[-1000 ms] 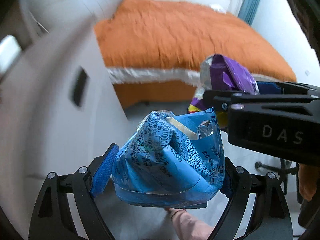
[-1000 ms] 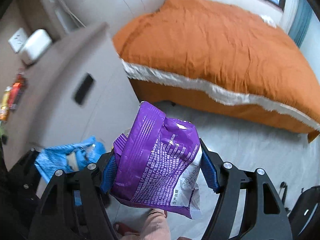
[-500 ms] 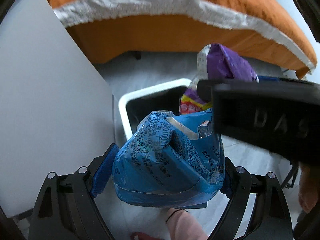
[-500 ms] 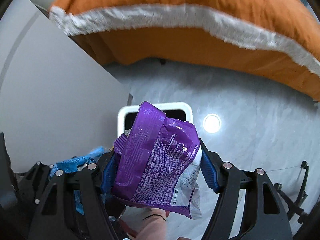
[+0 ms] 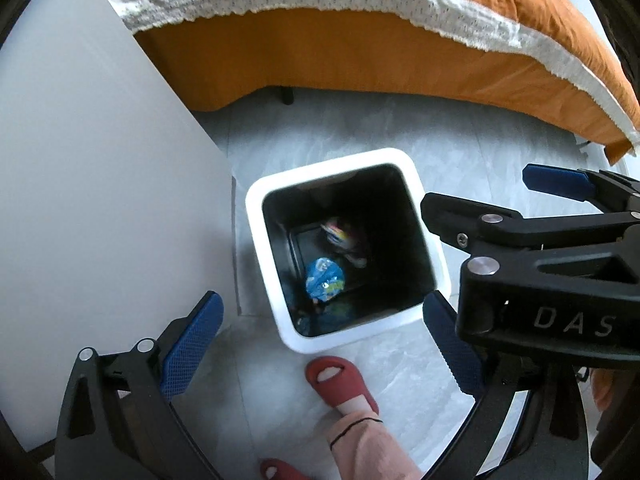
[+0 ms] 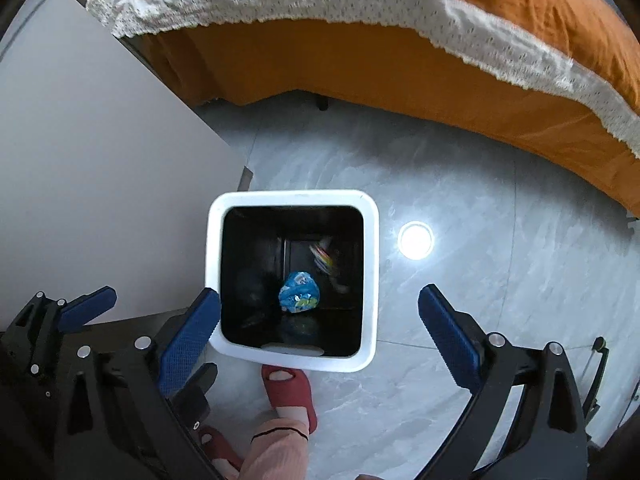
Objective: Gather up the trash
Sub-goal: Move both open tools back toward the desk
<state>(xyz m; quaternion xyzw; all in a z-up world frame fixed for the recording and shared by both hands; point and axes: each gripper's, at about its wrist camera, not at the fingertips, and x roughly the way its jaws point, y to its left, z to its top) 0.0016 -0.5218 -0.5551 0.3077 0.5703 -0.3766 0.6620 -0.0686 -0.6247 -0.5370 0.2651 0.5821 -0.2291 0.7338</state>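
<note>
Both the left gripper [image 5: 320,328] and the right gripper [image 6: 320,326] have just been opening and now stand spread wide over the square white-rimmed bin [image 6: 372,280], nothing between their ribbed blue pads. Deep in its black interior lies the crumpled blue wrapper [image 6: 299,292] (glossy foil), the purple packet [image 5: 342,240] blurred beside it.

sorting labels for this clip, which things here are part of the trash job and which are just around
Part of the job:
white bin
blue wrapper, inside the bin
second wrapper, blurred, inside the bin
left gripper, open
right gripper, open

Just around:
bed
red slipper
cabinet
</note>
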